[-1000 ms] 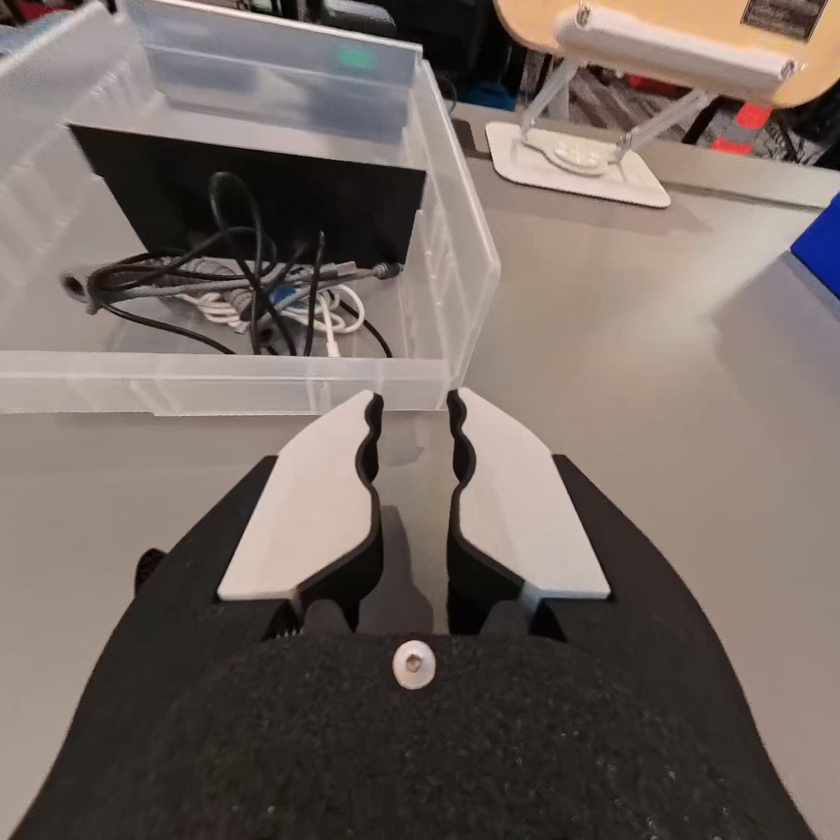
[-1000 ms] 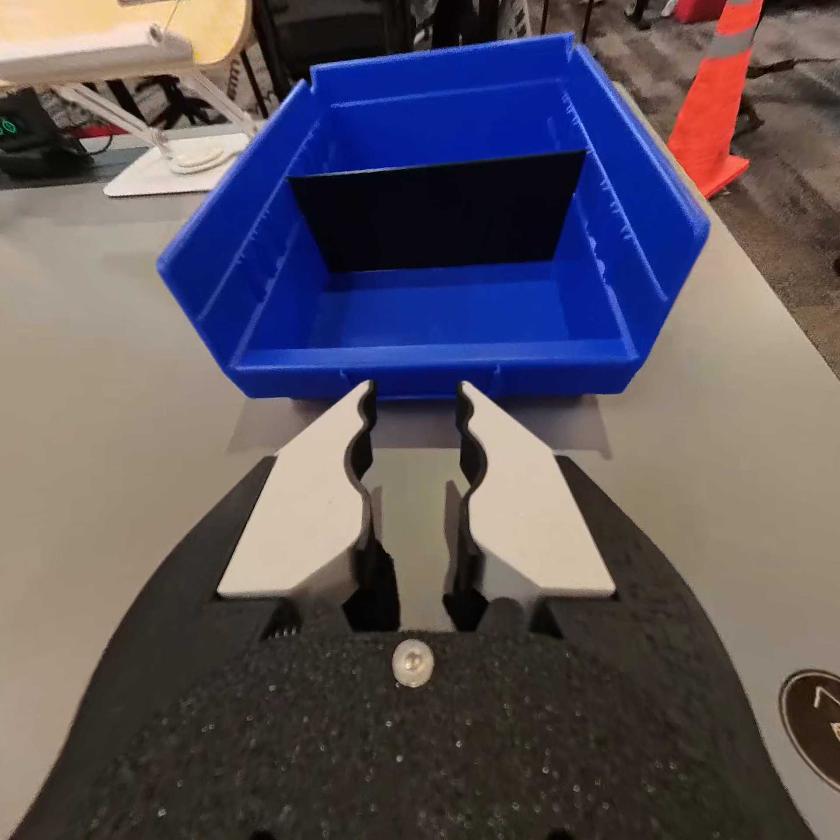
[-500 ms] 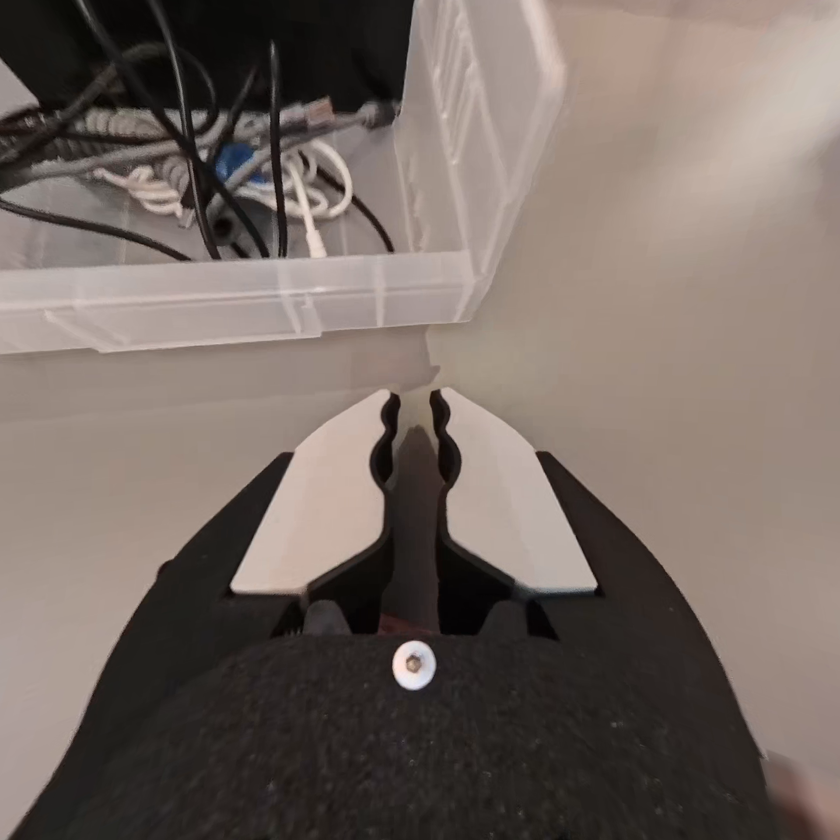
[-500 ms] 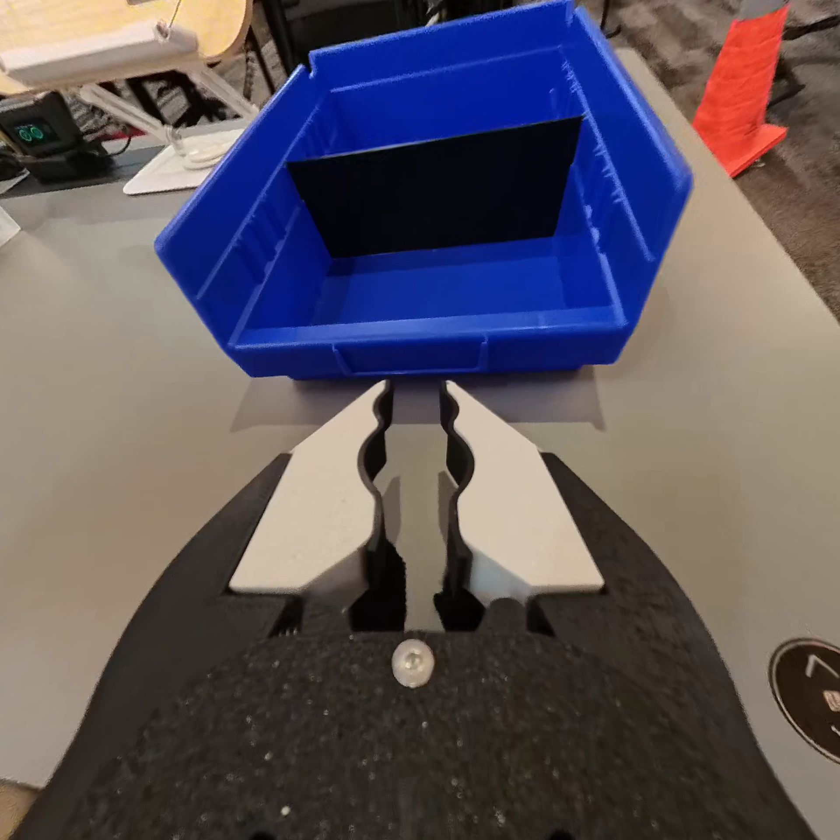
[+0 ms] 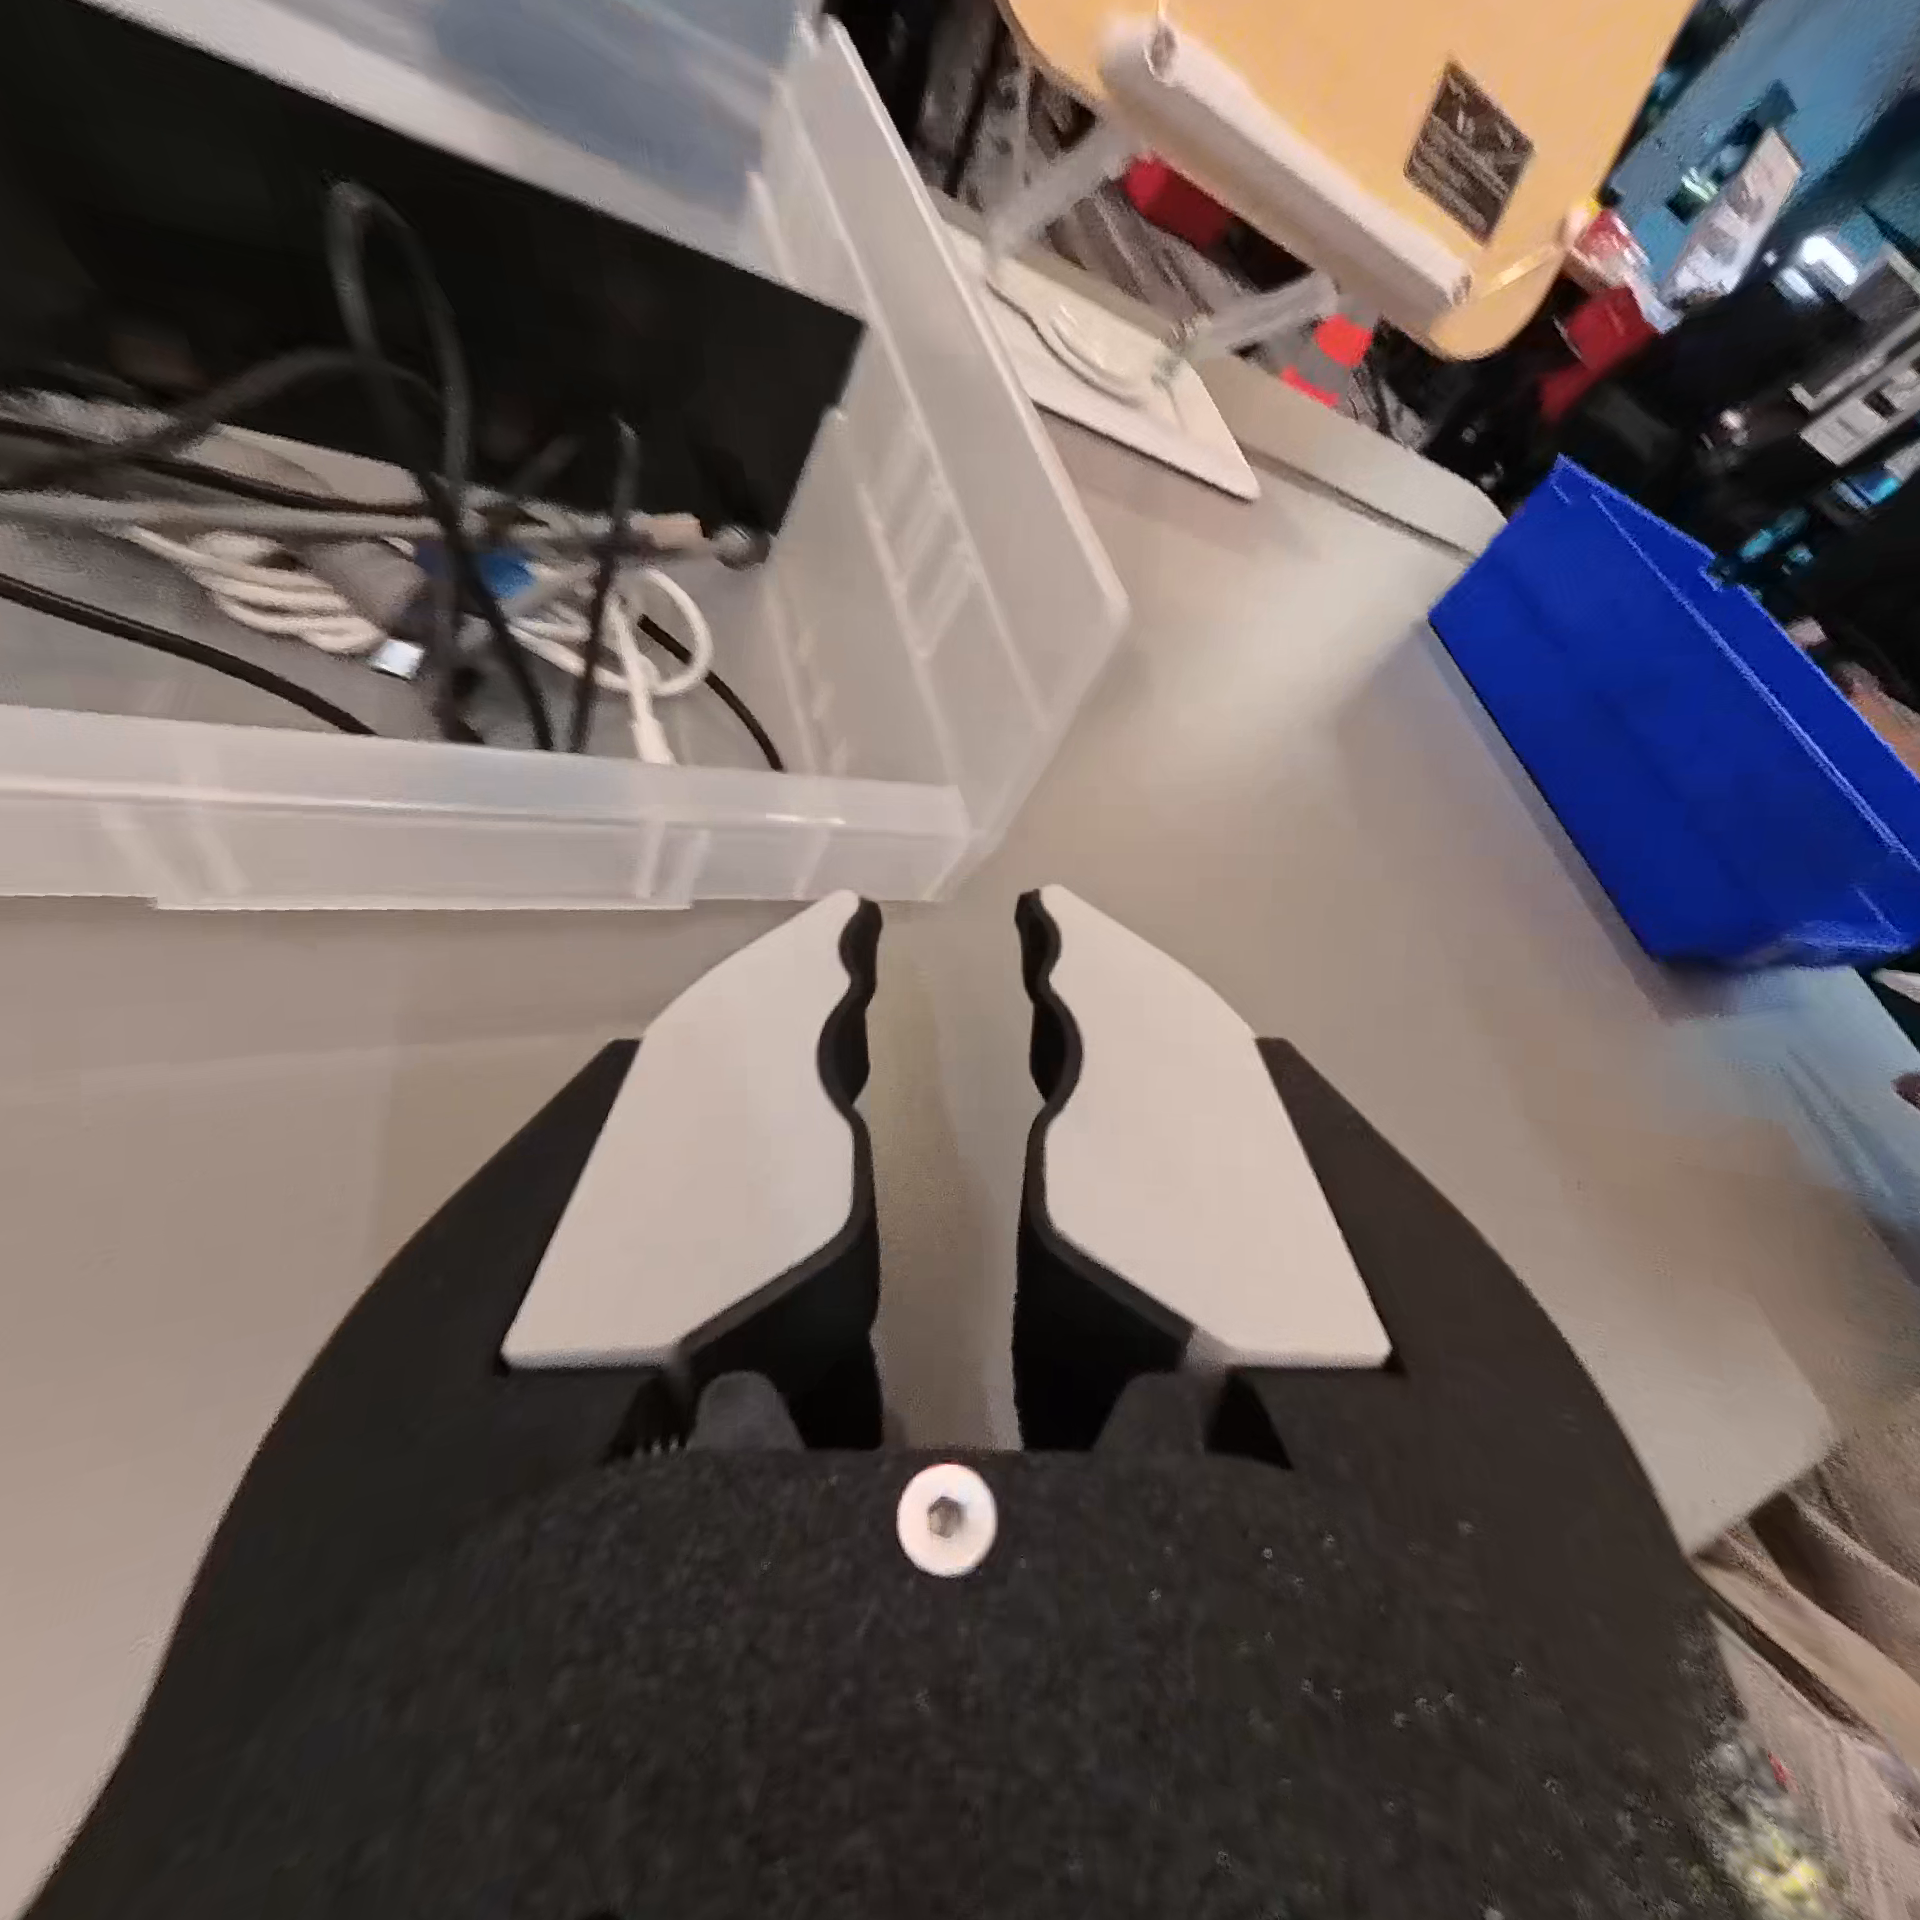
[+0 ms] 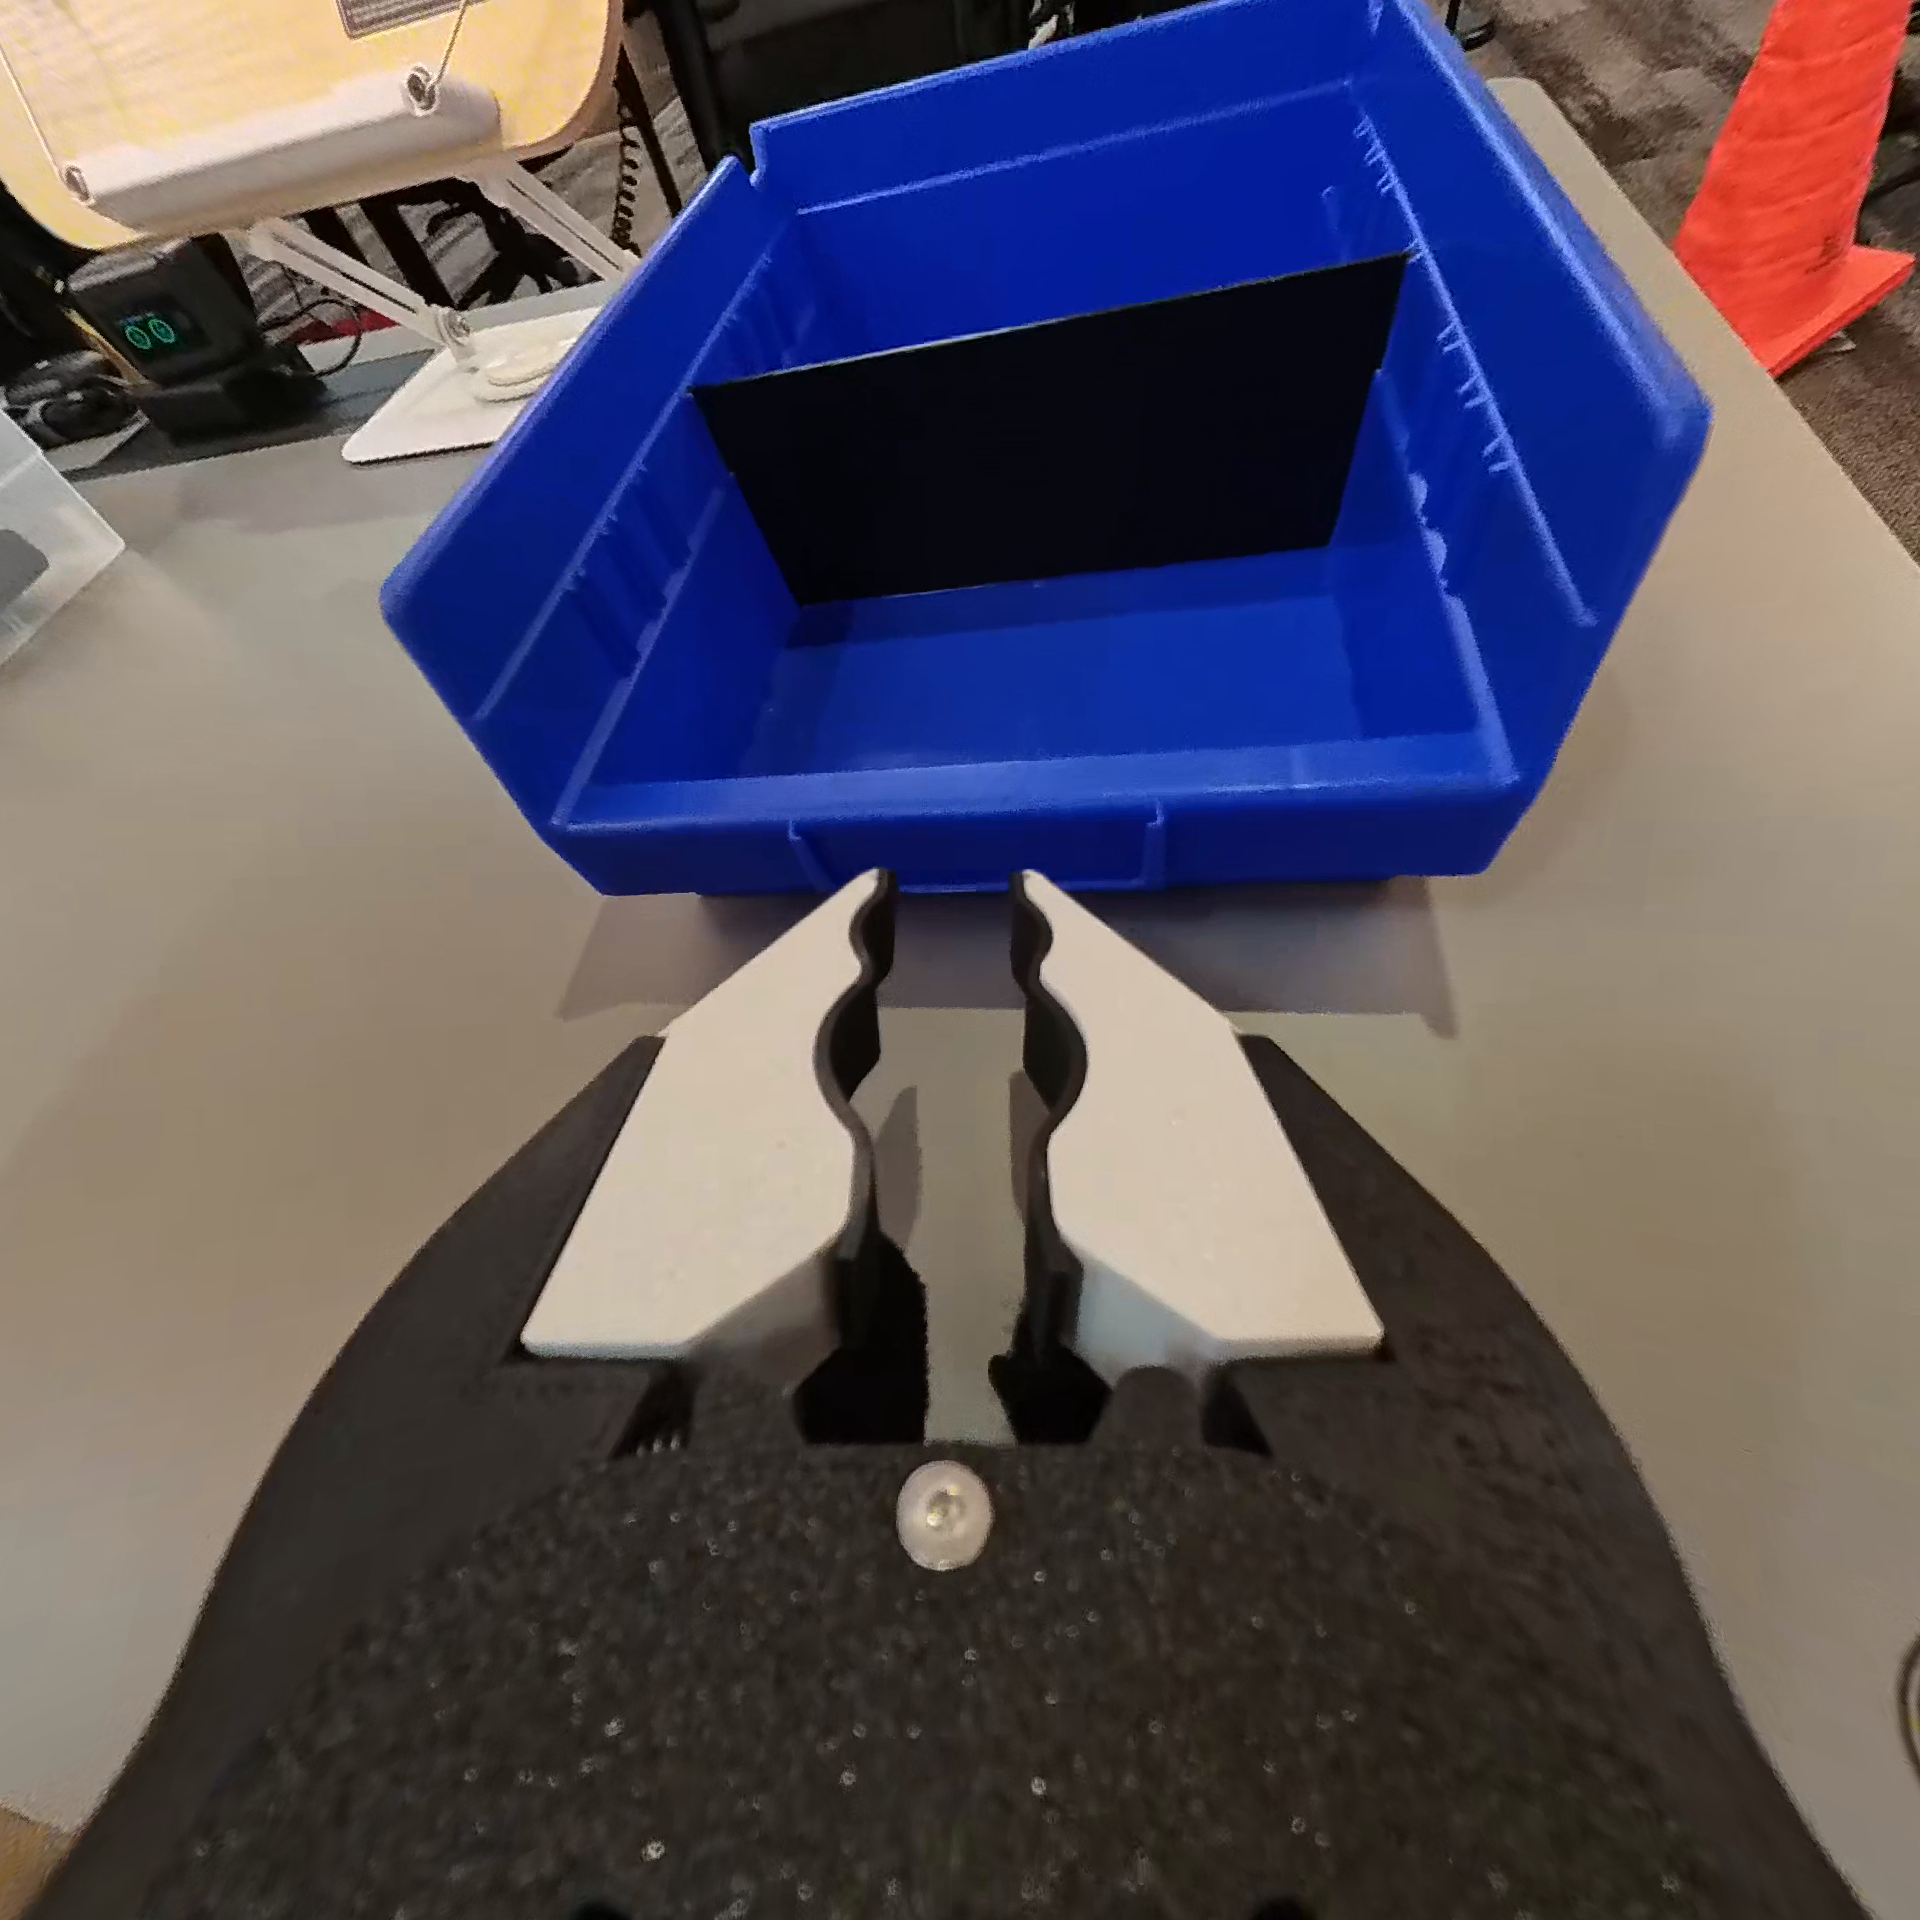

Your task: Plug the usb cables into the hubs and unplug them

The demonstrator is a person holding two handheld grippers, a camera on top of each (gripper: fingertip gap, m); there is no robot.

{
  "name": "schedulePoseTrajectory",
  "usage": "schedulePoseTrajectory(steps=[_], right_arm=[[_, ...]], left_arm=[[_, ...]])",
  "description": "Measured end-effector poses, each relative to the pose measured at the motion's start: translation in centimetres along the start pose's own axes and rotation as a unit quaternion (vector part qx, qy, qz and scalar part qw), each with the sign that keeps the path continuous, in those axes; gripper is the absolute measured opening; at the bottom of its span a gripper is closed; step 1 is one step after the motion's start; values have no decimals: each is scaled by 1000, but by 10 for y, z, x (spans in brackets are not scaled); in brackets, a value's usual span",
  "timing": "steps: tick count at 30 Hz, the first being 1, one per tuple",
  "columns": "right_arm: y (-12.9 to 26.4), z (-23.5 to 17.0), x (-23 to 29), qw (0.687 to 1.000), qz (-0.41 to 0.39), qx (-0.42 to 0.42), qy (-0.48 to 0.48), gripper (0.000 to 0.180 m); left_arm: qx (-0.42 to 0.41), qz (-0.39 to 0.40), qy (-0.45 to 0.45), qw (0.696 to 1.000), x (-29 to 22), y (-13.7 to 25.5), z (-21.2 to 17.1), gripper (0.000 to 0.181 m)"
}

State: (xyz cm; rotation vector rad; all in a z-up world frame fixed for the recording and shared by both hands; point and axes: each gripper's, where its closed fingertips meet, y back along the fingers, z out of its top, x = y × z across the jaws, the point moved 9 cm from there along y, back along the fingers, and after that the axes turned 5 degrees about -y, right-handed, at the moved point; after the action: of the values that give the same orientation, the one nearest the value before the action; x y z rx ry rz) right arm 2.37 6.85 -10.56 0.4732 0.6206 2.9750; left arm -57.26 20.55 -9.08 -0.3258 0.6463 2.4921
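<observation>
A clear plastic bin (image 5: 520,821) stands on the grey table at the upper left of the left wrist view. It holds a tangle of black, white and grey cables (image 5: 488,603) in front of a black divider (image 5: 623,343). My left gripper (image 5: 948,909) is open with nothing between its pads, just before the bin's near right corner. In the right wrist view a blue bin (image 6: 1039,831) with a dark divider (image 6: 1039,478) has nothing in its front part. My right gripper (image 6: 951,883) is open with nothing between its pads, close to the blue bin's front wall.
The blue bin also shows at the right of the left wrist view (image 5: 1662,748). A white stand base (image 5: 1122,384) with a wooden board (image 5: 1351,135) is at the back. An orange cone (image 6: 1808,177) stands on the floor at the right. The table's right edge (image 6: 1766,436) is near the blue bin. One gripper's finger ends stand about 55 cm off the other's.
The left gripper's jaws narrowed, then opened again on nothing while its view swung down and back up, now rolled to the right. The right gripper's jaws narrowed a little and it moved nearer the blue bin.
</observation>
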Motion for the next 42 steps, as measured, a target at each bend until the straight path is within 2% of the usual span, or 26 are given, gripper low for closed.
schedulePoseTrajectory(steps=[4,7,11,17,23,26,28,31,35,37,39,41,42], right_arm=[[-5,1,4,1000,13,4,-8,21],[-7,3,6,1000,11,-3,-1,21],[-11,2,11,1000,21,4,6,22],[-16,-4,11,999,4,40,-12,56],[-20,-7,15,996,51,72,-9,53],[-19,-3,18,995,83,62,-12,50],[-21,-3,21,994,96,54,-11,52],[-21,-2,26,994,95,50,15,51],[-17,3,27,996,80,20,45,48],[-13,6,26,995,89,10,41,50],[-10,5,24,995,92,10,31,52],[-7,4,23,996,86,3,24,52],[-8,3,24,996,87,3,25,51]], left_arm=[[6,84,-36,996,13,9,1,33],[17,116,-57,992,16,12,-1,42],[4,106,-55,993,15,14,0,42],[4,92,-63,994,12,13,1,41],[-14,80,-85,993,5,13,7,42],[-28,65,-114,991,1,15,15,45],[-44,44,-141,988,-2,16,24,52],[-50,-13,-179,982,-6,14,45,54],[-2,-44,-224,974,4,2,80,57],[51,-53,-274,959,17,-10,102,57],[90,-29,-346,933,38,-27,128,56],[103,-30,-397,912,59,-48,157,42],[122,-52,-409,903,69,-60,170,43]])
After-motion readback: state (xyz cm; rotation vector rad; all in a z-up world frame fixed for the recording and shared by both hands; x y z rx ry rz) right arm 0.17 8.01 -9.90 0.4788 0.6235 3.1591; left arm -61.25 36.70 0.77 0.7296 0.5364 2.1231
